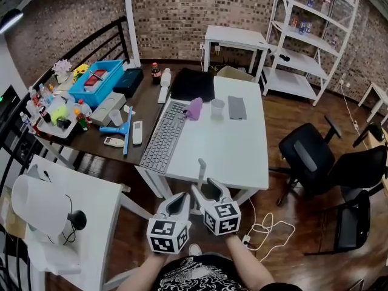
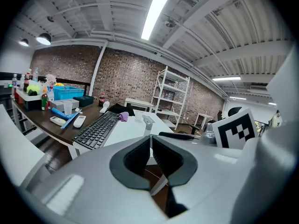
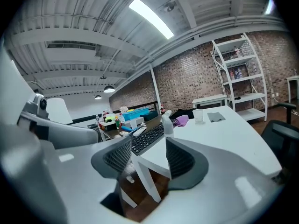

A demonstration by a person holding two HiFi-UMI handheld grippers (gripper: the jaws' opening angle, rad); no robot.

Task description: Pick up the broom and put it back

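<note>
Grey-white broom [image 1: 202,166], probably only its handle showing, stands upright at the near edge of the tabletop [image 1: 242,153]. Just before that edge, the right hand-held gripper [image 1: 205,188] holds its jaws apart, ready to take it. The left hand-held gripper [image 1: 180,197] beside is closed and empty.

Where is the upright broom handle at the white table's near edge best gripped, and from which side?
Grip the broom handle on its upper shaft, just under the rounded top, coming level from the person's side. It stands upright at the white table edge, and the open right gripper faces it.
</note>
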